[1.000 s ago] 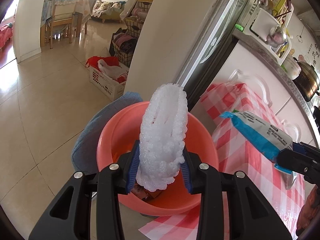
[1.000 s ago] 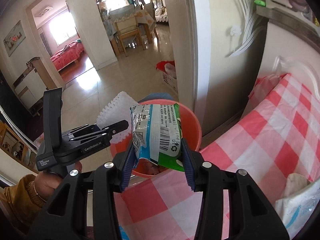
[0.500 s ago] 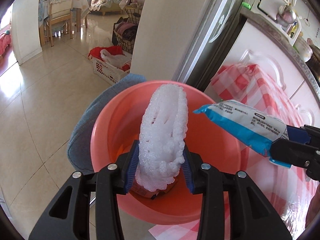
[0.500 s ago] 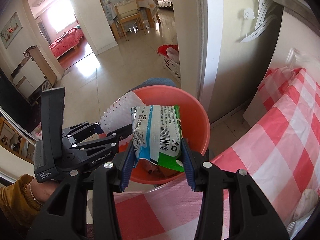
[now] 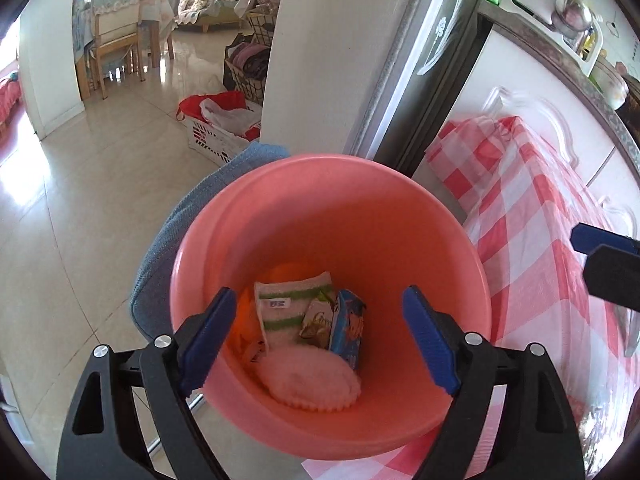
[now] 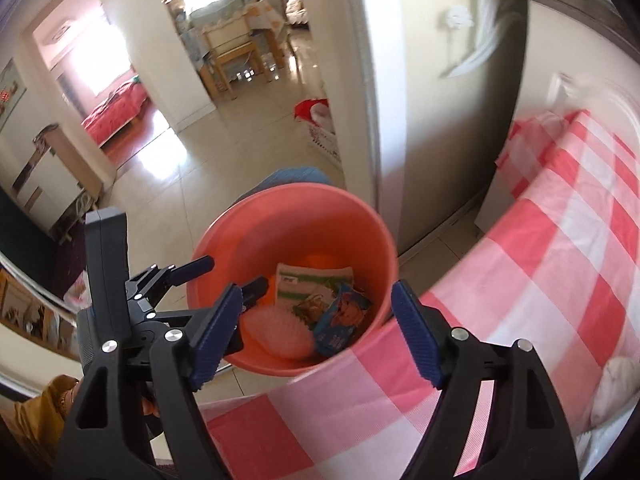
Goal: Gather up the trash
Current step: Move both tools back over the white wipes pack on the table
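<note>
Round glossy pink basin (image 5: pixel 328 216) holds knobbly white foam (image 5: pixel 308 380); crinkled wrappers (image 5: pixel 294 310).

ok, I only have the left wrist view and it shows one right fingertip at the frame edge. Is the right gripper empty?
Observer: Yes. The right gripper has its fingers spread wide. They have just been opening, with nothing between them, above the table-side rim of the pink bucket.
Operator: Anything left on the table on that side?
Observer: A white crumpled thing lies on the red checked tablecloth at the far right of the right wrist view. I cannot tell what it is.
</note>
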A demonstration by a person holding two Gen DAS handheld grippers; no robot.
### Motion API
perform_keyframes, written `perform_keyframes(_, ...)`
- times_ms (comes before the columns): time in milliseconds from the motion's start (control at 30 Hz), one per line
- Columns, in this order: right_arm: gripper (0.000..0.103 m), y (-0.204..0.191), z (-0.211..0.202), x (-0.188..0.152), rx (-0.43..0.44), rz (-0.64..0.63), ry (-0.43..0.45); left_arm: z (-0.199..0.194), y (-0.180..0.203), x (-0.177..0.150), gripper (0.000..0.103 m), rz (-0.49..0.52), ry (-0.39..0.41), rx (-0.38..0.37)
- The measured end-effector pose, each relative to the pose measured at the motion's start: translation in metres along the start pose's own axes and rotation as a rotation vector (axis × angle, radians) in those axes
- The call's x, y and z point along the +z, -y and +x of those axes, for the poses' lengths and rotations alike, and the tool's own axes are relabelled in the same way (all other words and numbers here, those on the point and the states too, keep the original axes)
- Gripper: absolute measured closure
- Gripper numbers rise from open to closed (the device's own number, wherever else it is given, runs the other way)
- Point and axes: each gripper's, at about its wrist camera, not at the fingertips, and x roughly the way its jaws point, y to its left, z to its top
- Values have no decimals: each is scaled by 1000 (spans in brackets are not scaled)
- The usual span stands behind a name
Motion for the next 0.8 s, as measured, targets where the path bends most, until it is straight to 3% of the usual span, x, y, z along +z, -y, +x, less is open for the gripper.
perform_keyframes(300,16,16,-24,-8,-26,61,55,-7,6,3,18,8,1,5)
perform_keyframes(367,15,19,-30,-12,-24,74,67,-11,9,4,13,15,12,4)
perform_keyframes(800,11,47,-72,-40,-51,157,129,-33,32,6,12,67,28,-21)
